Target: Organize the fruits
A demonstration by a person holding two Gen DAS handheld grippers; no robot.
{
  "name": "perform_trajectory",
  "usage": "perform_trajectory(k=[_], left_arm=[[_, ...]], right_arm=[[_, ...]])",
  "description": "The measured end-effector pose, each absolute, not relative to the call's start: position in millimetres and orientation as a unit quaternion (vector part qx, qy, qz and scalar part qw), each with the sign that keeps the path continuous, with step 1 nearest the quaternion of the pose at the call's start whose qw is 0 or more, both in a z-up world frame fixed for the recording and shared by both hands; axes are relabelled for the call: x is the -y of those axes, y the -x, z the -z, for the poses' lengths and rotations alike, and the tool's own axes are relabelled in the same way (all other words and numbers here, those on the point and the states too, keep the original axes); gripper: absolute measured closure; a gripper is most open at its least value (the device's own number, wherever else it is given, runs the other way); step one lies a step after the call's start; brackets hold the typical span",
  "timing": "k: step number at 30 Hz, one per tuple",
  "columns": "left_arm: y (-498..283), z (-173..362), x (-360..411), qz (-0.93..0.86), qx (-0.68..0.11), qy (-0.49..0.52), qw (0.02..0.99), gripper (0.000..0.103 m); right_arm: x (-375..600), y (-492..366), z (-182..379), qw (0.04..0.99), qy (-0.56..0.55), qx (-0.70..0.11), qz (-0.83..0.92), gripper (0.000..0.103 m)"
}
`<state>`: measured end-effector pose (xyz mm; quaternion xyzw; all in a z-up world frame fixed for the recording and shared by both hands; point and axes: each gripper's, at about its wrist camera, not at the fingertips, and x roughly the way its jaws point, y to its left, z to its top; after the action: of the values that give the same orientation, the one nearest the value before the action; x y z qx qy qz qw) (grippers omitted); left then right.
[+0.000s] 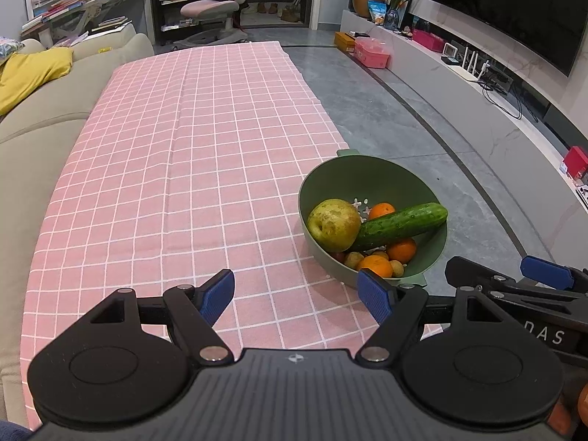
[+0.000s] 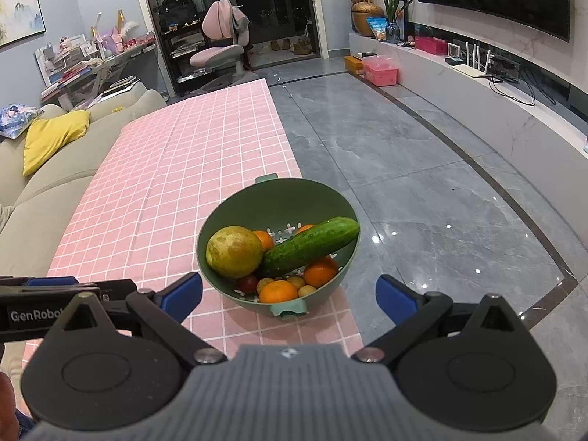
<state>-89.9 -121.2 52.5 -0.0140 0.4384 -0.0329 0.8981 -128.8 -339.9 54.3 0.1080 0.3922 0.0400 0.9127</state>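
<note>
A green colander bowl (image 2: 235,205) stands at the right edge of the pink checked tablecloth (image 2: 172,169). It holds a large yellow-green pear (image 2: 233,251), a cucumber (image 2: 312,244) lying across it, several oranges (image 2: 277,291) and small fruits. My right gripper (image 2: 288,296) is open and empty, just in front of the bowl. In the left wrist view the bowl (image 1: 367,176), pear (image 1: 333,225) and cucumber (image 1: 400,224) lie ahead to the right. My left gripper (image 1: 297,296) is open and empty over the cloth, left of the bowl. The right gripper's finger (image 1: 545,273) shows at the far right.
A beige sofa (image 1: 40,121) with a yellow cushion (image 1: 33,73) runs along the table's left side. Grey tiled floor (image 2: 422,183) lies to the right, with a TV bench (image 2: 477,88) beyond. A pink chair (image 2: 220,47) stands past the table's far end.
</note>
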Motion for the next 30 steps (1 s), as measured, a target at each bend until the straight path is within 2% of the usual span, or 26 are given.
perform_trajectory(k=[30], left_arm=[[89.6,-54.1,121.2,0.032,-0.440,0.016,0.897,0.014]], right_arm=[[339.5,128.6,-51.2,0.912,-0.104,-0.395,-0.038,0.005]])
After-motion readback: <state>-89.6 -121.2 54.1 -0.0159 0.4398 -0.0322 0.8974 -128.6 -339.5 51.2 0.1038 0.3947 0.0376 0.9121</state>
